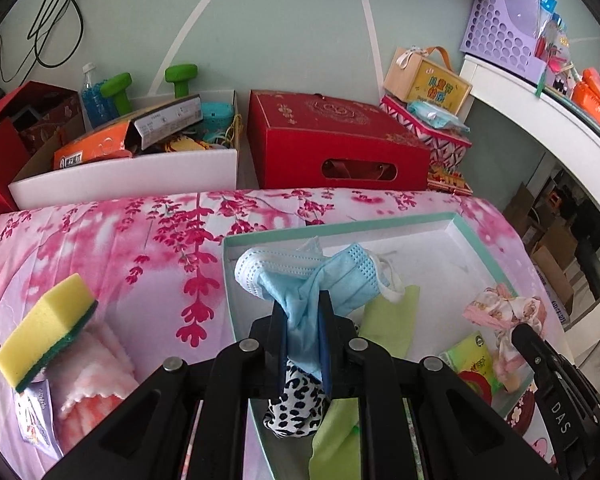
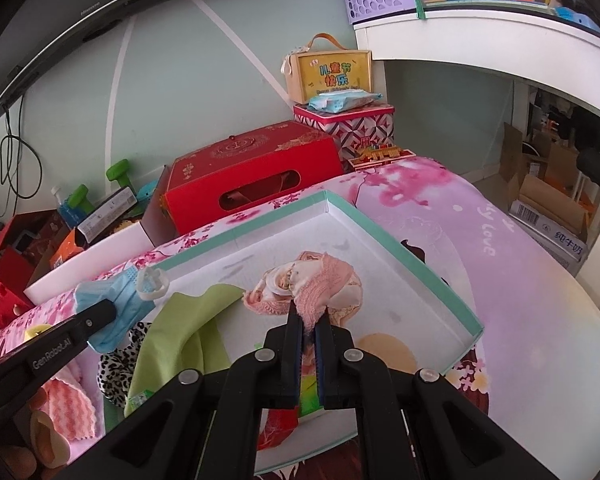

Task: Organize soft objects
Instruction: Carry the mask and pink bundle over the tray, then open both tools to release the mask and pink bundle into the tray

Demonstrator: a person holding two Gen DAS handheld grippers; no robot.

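My left gripper [image 1: 303, 312] is shut on a blue face mask [image 1: 332, 276] and holds it over the left part of a white tray with a teal rim [image 1: 476, 236]. My right gripper [image 2: 308, 320] is shut on a pink lace cloth [image 2: 320, 284] above the tray [image 2: 384, 236]. In the tray lie a leopard-print cloth [image 1: 296, 408], a green cloth [image 2: 176, 340] and a green packet [image 1: 472, 356]. A yellow sponge [image 1: 44, 328] and a pink striped towel [image 1: 96, 376] lie on the floral sheet left of the tray.
Behind the bed stand a red gift box [image 1: 332, 140], a white box of clutter [image 1: 132, 168] with green dumbbells [image 1: 118, 90], and a patterned tin [image 2: 348, 124]. A white desk [image 2: 480, 36] with a purple basket [image 1: 500, 28] is at right.
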